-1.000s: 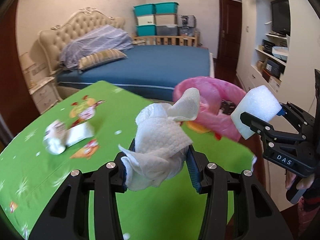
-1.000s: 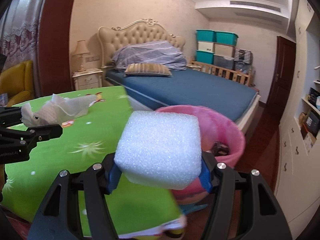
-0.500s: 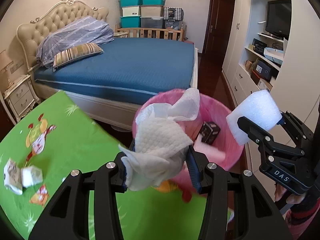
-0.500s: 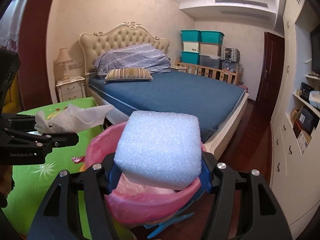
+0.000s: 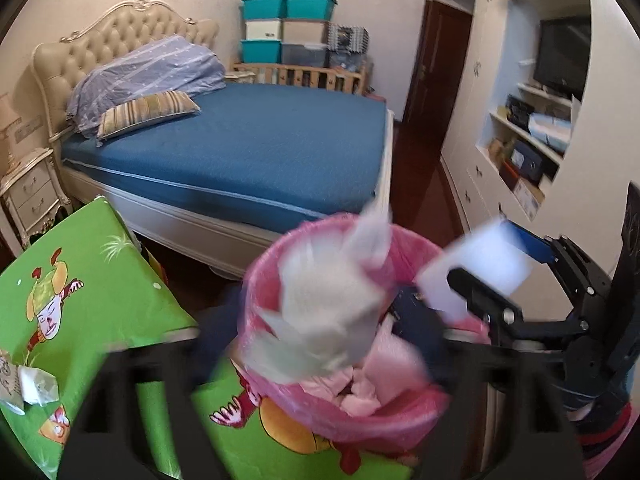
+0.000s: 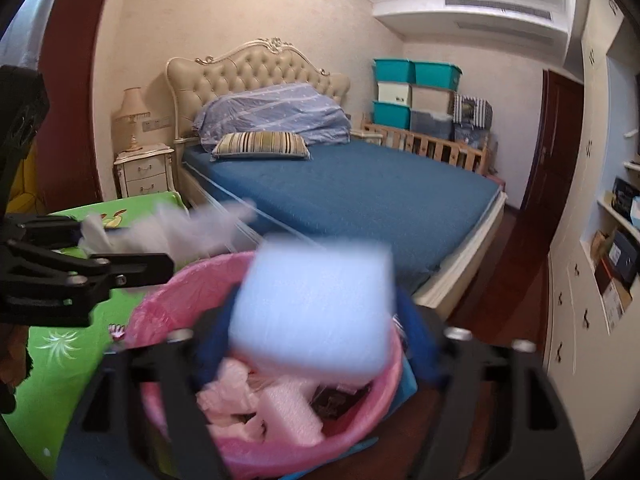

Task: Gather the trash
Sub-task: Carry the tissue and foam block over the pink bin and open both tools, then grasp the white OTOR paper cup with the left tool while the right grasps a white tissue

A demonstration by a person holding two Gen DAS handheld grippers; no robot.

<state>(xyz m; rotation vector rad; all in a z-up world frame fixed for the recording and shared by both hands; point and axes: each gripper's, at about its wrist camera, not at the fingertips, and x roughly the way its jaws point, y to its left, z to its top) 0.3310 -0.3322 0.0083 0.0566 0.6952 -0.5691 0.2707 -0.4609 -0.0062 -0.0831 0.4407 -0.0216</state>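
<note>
My left gripper [image 5: 320, 344] is shut on a crumpled white paper towel [image 5: 328, 312] and holds it over the pink-lined trash bin [image 5: 260, 312]. My right gripper [image 6: 316, 340] is shut on a white foam block [image 6: 316, 304], also above the bin [image 6: 160, 300]. The bin holds pink foam scraps [image 6: 280, 404] and a dark box. The right gripper with the foam block [image 5: 476, 268] shows at the right of the left wrist view. The left gripper with the towel [image 6: 172, 228] shows at the left of the right wrist view. Both views are blurred by motion.
A green cartoon tablecloth [image 5: 80, 300] covers the table left of the bin, with crumpled white paper [image 5: 28, 388] on it. A blue bed [image 5: 248, 148] stands behind. White shelving with a TV [image 5: 560, 60] is on the right, a nightstand [image 6: 144, 168] at the left.
Both grippers moved from above the green table to over the pink bin and lower toward it, each still holding its item.
</note>
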